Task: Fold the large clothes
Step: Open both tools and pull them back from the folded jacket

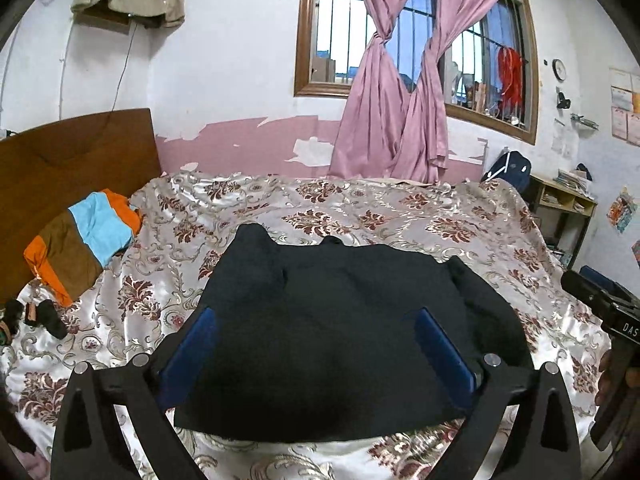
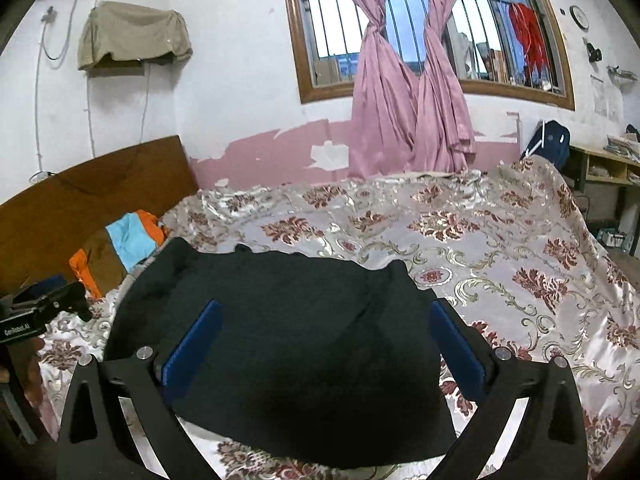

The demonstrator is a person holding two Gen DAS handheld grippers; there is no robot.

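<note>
A bedroom is seen from two gripper cameras held above a bed covered with a shiny floral bedspread (image 1: 400,216). A dark folded garment (image 1: 332,320) is spread flat on the near middle of the bed, its far edge showing small raised corners. The left gripper (image 1: 316,344) is held above the garment with its blue fingers (image 1: 192,356) spread wide and nothing gripped between them. The right gripper (image 2: 324,344) is likewise held wide open over the same garment, with no cloth pinched by its pads. At the left, near a wooden headboard (image 1: 76,168), a striped pile of orange, brown and light blue cloth (image 1: 84,244) is lying apart from the dark garment. On the far wall, a barred window (image 1: 412,40) is hung with knotted pink curtains (image 1: 400,100). A low shelf (image 1: 564,204) is placed at the far right of the room.
</note>
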